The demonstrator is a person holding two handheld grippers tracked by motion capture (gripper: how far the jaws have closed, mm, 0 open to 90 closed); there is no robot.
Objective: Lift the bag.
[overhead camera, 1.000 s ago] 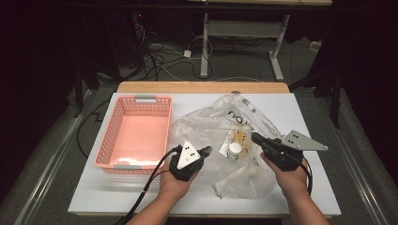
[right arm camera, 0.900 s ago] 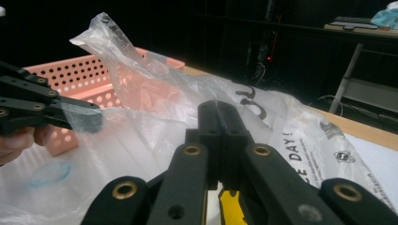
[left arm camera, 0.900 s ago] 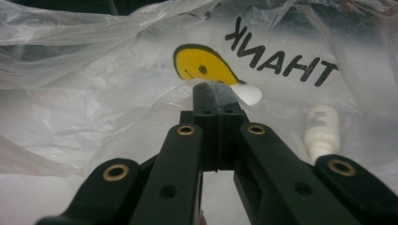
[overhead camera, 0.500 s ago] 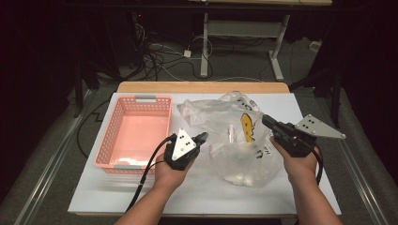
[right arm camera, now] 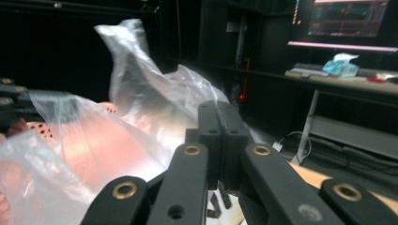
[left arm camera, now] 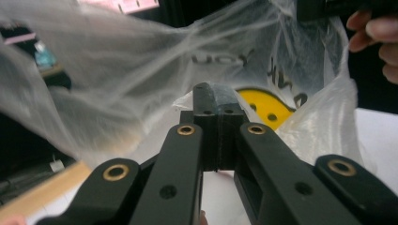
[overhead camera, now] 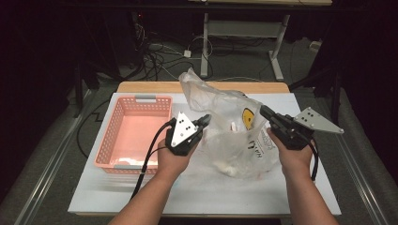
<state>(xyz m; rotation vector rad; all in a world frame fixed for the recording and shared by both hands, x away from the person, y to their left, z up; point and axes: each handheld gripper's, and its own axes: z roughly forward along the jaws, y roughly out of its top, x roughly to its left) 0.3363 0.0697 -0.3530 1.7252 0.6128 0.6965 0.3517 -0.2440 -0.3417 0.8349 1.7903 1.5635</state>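
Light falls from above on the white tabletop, which stands bright against a dark room. The high view is soft and slightly grainy. The bag catches pale glare on its folds. In both gripper views the near black fingers blur, and a monitor glows beyond.

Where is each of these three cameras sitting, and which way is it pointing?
High view: above the table's near side, looking forward and down; both forearms, left gripper, right gripper.
Left gripper view: on that gripper, facing the plastic bag; its shut jaws.
Right gripper view: on that gripper, facing a far desk; shut jaws.
All share the bag.
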